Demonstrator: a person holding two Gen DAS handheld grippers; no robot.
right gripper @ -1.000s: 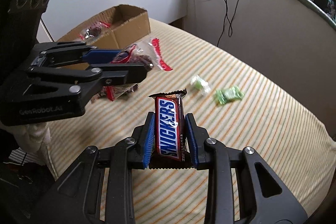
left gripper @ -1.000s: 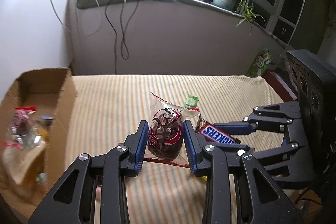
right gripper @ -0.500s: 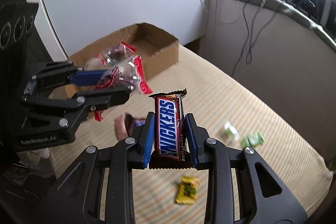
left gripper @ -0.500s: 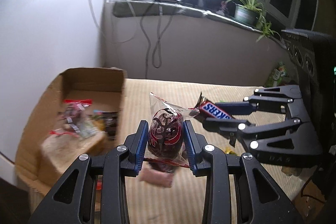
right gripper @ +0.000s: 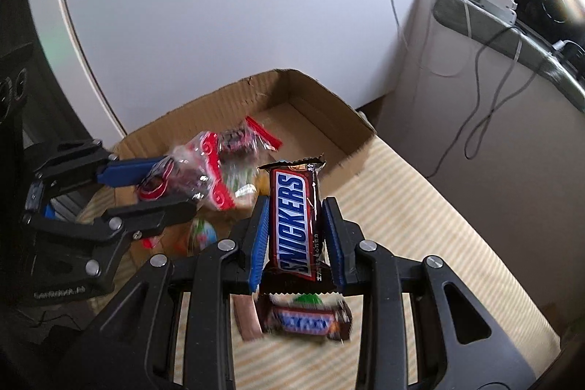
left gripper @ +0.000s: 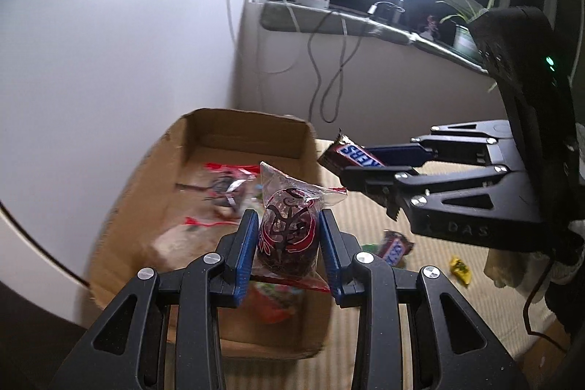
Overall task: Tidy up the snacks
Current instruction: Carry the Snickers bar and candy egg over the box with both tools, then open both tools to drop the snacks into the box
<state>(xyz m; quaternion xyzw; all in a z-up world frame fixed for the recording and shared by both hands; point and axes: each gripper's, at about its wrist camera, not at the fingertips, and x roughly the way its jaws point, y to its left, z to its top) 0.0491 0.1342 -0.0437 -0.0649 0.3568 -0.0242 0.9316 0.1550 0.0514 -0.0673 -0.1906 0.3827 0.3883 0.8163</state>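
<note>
My left gripper [left gripper: 287, 231] is shut on a clear packet with a dark red round snack [left gripper: 287, 233] and holds it above the open cardboard box [left gripper: 219, 130]. The same packet [right gripper: 182, 176] shows in the right wrist view, over the box [right gripper: 310, 90]. My right gripper [right gripper: 295, 218] is shut on a Snickers bar [right gripper: 294, 218], held upright just beside the box's right wall. That bar [left gripper: 353, 156] also shows in the left wrist view. Several wrapped snacks [left gripper: 226, 185] lie inside the box.
The box stands on a striped yellow surface [right gripper: 420, 225] by a white wall. Another Snickers bar [right gripper: 305, 318] and a pink wrapper [right gripper: 248, 317] lie on the surface below my right gripper. A yellow candy [left gripper: 460, 267] lies to the right. Cables hang from a ledge [left gripper: 329, 13].
Both grippers have moved left toward the box with their snacks. The left one is now over the box; the right one has reached its right wall.
</note>
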